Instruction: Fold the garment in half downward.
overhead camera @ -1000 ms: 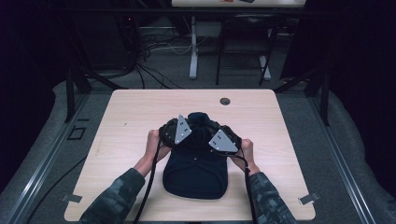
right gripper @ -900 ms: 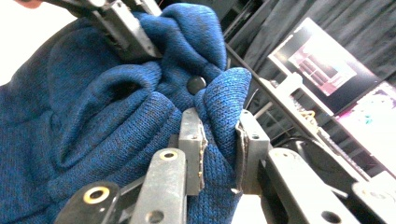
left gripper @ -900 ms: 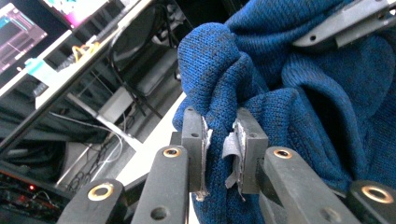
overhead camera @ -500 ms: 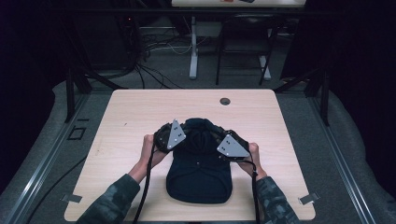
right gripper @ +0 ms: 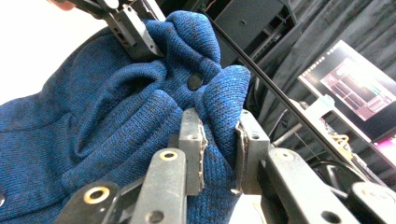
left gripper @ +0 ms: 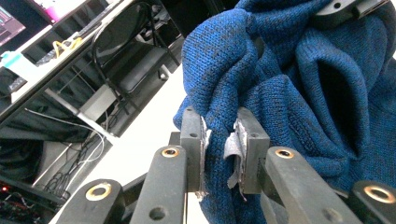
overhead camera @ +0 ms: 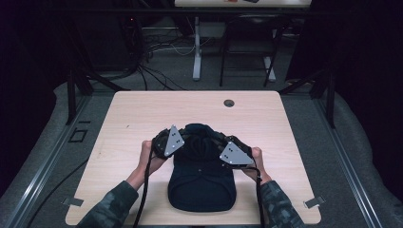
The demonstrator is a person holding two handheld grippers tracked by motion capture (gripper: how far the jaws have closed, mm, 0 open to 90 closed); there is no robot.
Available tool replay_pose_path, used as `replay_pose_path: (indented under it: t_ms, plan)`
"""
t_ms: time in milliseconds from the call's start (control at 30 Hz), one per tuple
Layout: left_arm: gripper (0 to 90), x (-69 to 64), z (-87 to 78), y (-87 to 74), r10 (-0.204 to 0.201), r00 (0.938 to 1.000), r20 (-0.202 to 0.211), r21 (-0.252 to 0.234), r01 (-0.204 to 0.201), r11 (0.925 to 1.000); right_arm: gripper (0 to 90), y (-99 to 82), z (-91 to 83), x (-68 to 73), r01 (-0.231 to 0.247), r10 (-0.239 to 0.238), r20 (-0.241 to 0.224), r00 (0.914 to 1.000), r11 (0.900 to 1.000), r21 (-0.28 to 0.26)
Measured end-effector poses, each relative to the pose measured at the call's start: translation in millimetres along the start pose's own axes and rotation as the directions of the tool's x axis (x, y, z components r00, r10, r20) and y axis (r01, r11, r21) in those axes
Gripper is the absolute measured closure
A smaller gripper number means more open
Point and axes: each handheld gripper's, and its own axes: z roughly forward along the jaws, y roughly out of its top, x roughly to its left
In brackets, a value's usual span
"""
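A dark blue knitted garment (overhead camera: 202,183) lies bunched on the near half of the wooden table (overhead camera: 142,118). Its far end is lifted between the two grippers. My left gripper (left gripper: 219,140) is shut on a fold of the knit at the garment's left side (left gripper: 299,107). My right gripper (right gripper: 219,140) is shut on another fold, just below a dark button (right gripper: 194,80). From above, the left gripper (overhead camera: 177,141) and the right gripper (overhead camera: 227,151) pinch the raised end from either side. Each gripper view also catches the other gripper's jaws on the cloth.
A round cable hole (overhead camera: 229,102) sits in the table near its far edge. Beyond the table stand a chair (overhead camera: 247,52) and a desk leg (overhead camera: 196,47), with cables on the floor. Bare tabletop lies left, right and beyond the garment.
Both grippers have drawn toward the person and spread a little apart, still shut on the knit. The garment now stretches wider between them.
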Motion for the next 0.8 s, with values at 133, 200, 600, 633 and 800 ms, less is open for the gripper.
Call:
replay_pose_path:
  t_ms: [133, 200, 600, 633, 800]
  plan:
    - [76.7, -1.1, 0.3, -0.1, 0.005, 1.0, -0.005, 0.001, -0.005, 1.0, 75.9, 1.4, -2.7, 0.4, 0.007, -0.007, -0.015, 0.9999, 1.0, 0.002]
    - [76.8, -0.1, 3.3, 0.5, 0.007, 1.0, -0.006, 0.009, -0.007, 0.9999, 75.9, 1.0, -0.6, -0.8, 0.017, -0.017, -0.007, 0.9998, 0.9998, 0.013]
    - [77.4, 41.2, 50.3, 21.2, 0.035, 0.997, -0.069, 0.038, -0.033, 0.9988, 76.0, -12.0, 40.7, -44.9, -0.023, 0.015, 0.073, 0.9972, 0.9945, 0.102]
    - [77.5, 47.3, 52.2, 27.3, 0.046, 0.9936, -0.103, 0.011, -0.045, 0.9989, 76.1, -9.7, 43.7, -50.2, -0.022, 0.012, 0.099, 0.995, 0.9946, 0.101]
    - [78.0, 34.0, 43.3, 25.8, 0.11, 0.9823, -0.152, -0.061, -0.12, 0.9908, 76.2, 9.6, 33.5, -51.1, 0.064, -0.072, 0.185, 0.9802, 0.9968, 0.048]
